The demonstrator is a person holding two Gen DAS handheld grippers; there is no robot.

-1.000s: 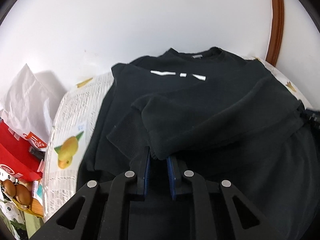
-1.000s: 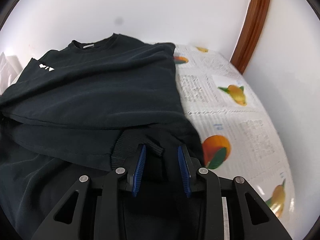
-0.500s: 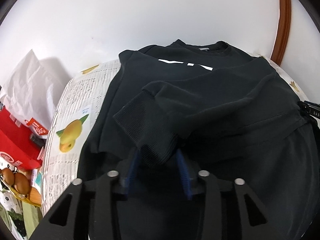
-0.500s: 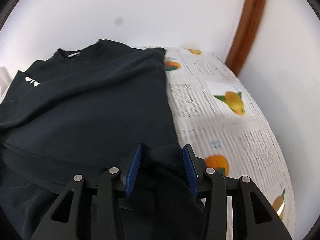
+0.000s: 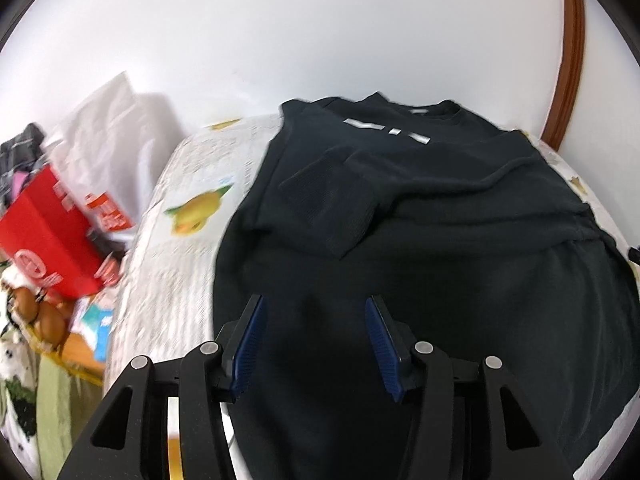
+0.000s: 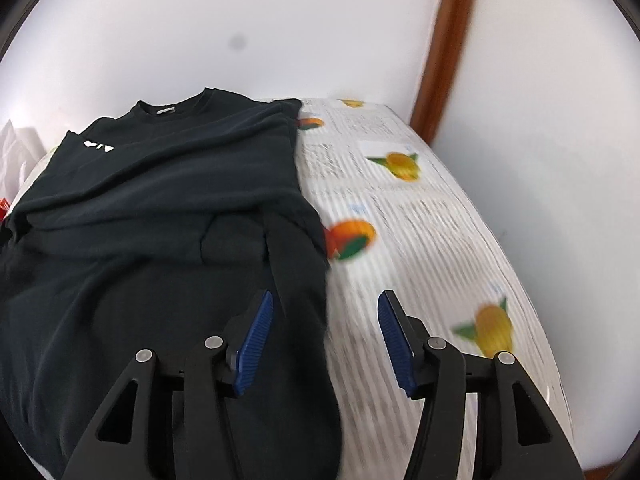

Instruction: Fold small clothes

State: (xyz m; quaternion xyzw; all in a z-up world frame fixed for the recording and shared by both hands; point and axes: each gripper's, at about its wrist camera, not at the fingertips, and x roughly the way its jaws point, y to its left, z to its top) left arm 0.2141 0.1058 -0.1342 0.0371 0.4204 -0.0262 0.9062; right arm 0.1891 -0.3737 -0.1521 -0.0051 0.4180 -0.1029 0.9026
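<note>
No text is legible; the tablecloth print is blurred.

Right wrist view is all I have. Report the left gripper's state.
Observer: The left gripper is open; its jaws have just been opening, nothing pinched between them, above the black fabric sweatshirt.
Operator: Describe the sleeve on that side.
Observer: Its ribbed cuff lies folded across the chest, below the white stripe logo.
Operator: Say what's further left.
Observer: A red cardboard box beside a white paper bag.
</note>
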